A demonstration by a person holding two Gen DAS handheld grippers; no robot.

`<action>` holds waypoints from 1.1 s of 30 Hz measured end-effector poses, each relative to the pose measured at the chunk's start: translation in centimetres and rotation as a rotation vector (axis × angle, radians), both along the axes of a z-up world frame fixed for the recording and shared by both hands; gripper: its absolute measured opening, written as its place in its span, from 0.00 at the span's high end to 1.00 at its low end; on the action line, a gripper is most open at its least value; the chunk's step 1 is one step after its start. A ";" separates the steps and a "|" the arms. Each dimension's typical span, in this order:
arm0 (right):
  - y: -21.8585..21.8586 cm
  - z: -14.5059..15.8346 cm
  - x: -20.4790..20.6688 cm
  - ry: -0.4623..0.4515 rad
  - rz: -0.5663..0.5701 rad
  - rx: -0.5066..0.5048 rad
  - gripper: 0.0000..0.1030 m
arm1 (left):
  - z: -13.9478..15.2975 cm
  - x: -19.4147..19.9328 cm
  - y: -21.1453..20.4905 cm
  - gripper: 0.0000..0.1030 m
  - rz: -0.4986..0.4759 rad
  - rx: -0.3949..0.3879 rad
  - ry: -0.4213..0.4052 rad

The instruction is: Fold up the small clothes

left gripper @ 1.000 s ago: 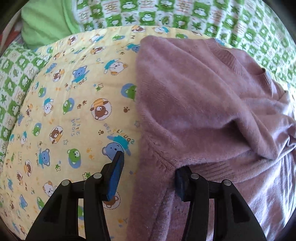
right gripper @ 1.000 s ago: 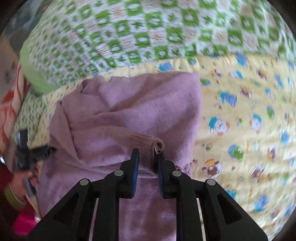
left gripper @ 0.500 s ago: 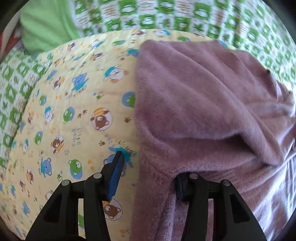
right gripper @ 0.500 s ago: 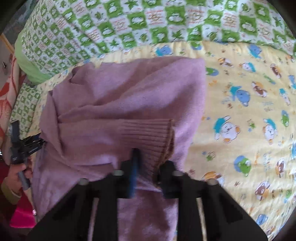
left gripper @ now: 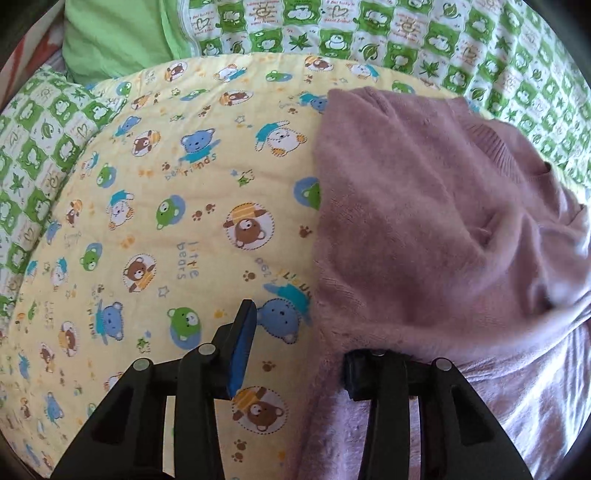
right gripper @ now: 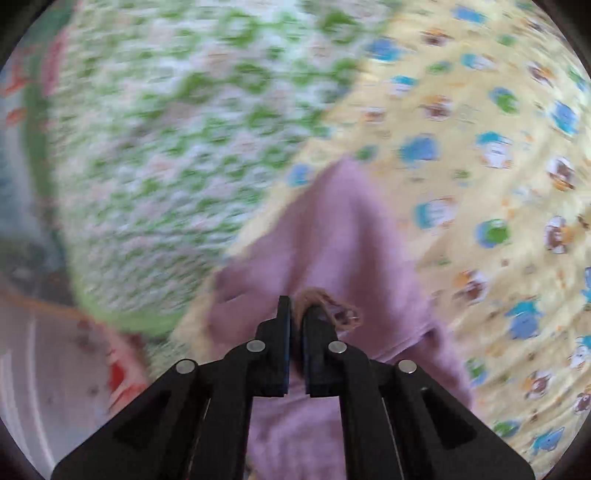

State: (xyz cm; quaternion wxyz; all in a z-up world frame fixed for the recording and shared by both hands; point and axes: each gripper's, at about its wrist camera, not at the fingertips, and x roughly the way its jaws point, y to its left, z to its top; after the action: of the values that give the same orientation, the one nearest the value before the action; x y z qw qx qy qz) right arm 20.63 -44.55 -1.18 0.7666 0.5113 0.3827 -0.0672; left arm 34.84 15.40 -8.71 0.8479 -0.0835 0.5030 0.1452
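Obs: fuzzy mauve knit sweater (left gripper: 424, 229) lies on the yellow bear-print quilt (left gripper: 166, 229), filling the right half of L wrist view; its straight left edge runs away from me, roughly along the finger direction. Green-and-white patchwork blanket (left gripper: 369, 33) beyond the far end.

L gripper (left gripper: 295, 350): released, fingers spread wide. Left finger (left gripper: 242, 339) w/ blue pad over bare quilt; right finger tucked under or behind the sweater's near fold, tip hidden. So the sweater edge sits between the two fingers, closer to the right one.

R gripper (right gripper: 297, 321): clenched on a ribbed, brownish-mauve cuff or hem (right gripper: 321, 299) of the sweater, knit bunched at the tips. R view heavily motion-blurred; garment (right gripper: 332, 240) hangs/stretches ahead and below the fingers. Can't tell which part of the sweater exactly.

Judgement: I read this as mid-fold, R carrying the gripped part across the body. L is the nearer one to the free left edge; pinching it needs only a small shift right.

Risk: soft knit may slump off the fold line.
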 end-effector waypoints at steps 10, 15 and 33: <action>4.2 -2.0 2.5 0.091 0.223 -0.392 0.66 | -1.0 -1.0 1.0 0.51 0.004 -0.024 -0.002; 6.2 -3.3 4.6 0.081 0.354 -0.528 0.46 | -1.7 -0.4 0.3 0.51 0.000 0.009 -0.001; 5.3 -1.3 3.9 0.159 0.309 -0.547 0.93 | -1.2 -1.8 -0.4 0.53 0.062 -0.041 -0.038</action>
State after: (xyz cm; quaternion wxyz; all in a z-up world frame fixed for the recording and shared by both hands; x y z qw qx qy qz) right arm 24.51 -39.25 -2.51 0.8444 0.2152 0.4822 -0.0901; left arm 32.99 15.00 -9.87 0.8504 -0.1191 0.4870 0.1593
